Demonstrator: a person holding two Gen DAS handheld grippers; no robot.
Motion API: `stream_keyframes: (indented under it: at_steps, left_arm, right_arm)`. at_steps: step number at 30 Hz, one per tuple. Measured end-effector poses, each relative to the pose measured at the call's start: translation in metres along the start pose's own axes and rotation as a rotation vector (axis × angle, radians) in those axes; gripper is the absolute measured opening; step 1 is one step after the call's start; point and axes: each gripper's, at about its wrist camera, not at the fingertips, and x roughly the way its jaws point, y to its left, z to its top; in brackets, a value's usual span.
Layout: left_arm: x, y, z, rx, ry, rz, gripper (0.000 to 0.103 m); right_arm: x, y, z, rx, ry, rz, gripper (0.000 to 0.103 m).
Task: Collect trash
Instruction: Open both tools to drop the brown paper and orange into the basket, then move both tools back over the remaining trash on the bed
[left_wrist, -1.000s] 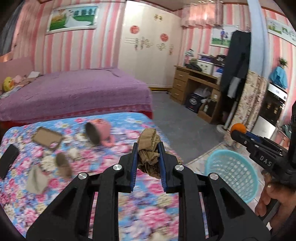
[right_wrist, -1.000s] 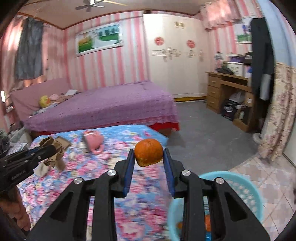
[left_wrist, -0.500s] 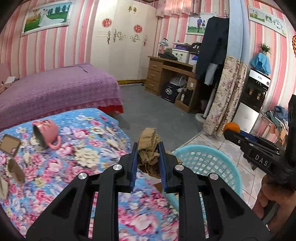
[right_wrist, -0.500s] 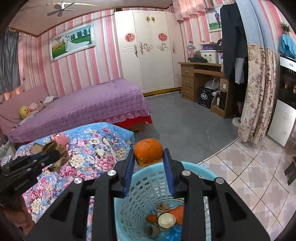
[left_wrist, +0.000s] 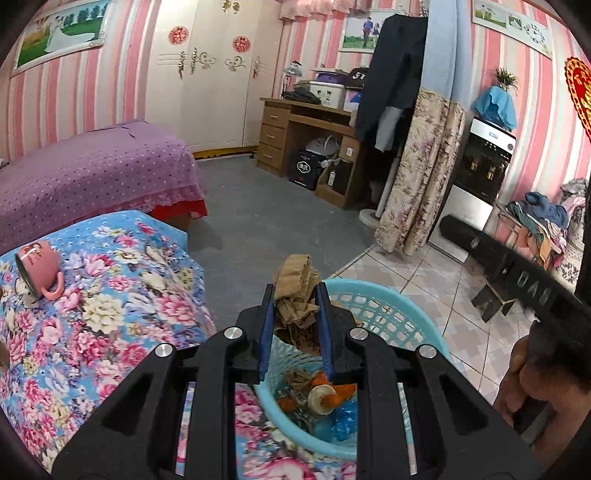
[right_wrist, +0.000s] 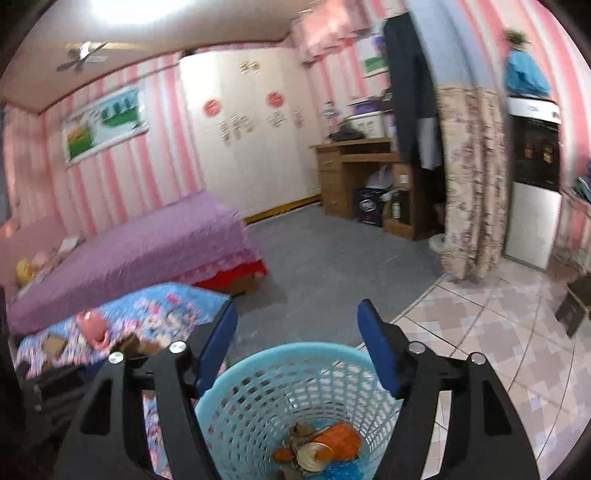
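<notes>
While the left gripper (left_wrist: 293, 314) pinched the wad (left_wrist: 297, 295) of brown crumpled paper between its blue pads, the basket (left_wrist: 388, 314) sat directly beneath and just beyond it, low centre of the left view. And that was the relation that mattered: the wad hung over the near rim, its long axis running up and away along the fingers, its lower end dangling above the basket's mouth. Down inside, lower centre, lay orange scraps, a tin lid and something blue.

Over in the right view, the right gripper (right_wrist: 297, 343) stood spread wide with nothing between its pads, poised above the same basket (right_wrist: 295, 387), which filled the lower centre of that frame. No orange could be seen in those jaws; an orange piece lay in the basket, though I cannot tell what it was.

So the left was the loaded hand and already nearest the drop, I judged: parting the fingers looked like all it needed, perhaps after a small push forward so the wad cleared the rim rather than catching on it. Mid-left, a pink mug (left_wrist: 37, 269) lay tipped on the floral cloth (left_wrist: 110, 314).
</notes>
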Motion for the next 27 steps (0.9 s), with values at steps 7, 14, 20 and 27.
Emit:
stream_keyframes:
  at_steps: [7, 14, 20, 27]
  left_arm:
    - [-0.008, -0.023, 0.007, 0.045, -0.061, 0.005, 0.091]
    - [-0.034, 0.019, 0.005, 0.006, -0.079, 0.106, 0.091]
    - [-0.084, 0.091, -0.006, -0.021, -0.114, 0.253, 0.091]
    - [-0.144, 0.177, -0.026, -0.066, -0.140, 0.398, 0.091]
  right_arm:
    - [0.001, -0.018, 0.002, 0.094, -0.020, -0.040, 0.069]
    - [0.004, 0.012, -0.004, 0.043, -0.004, 0.023, 0.072]
    - [0.003, 0.061, -0.012, -0.042, 0.005, 0.094, 0.073]
    - [-0.006, 0.138, -0.032, -0.169, 0.016, 0.191, 0.074]
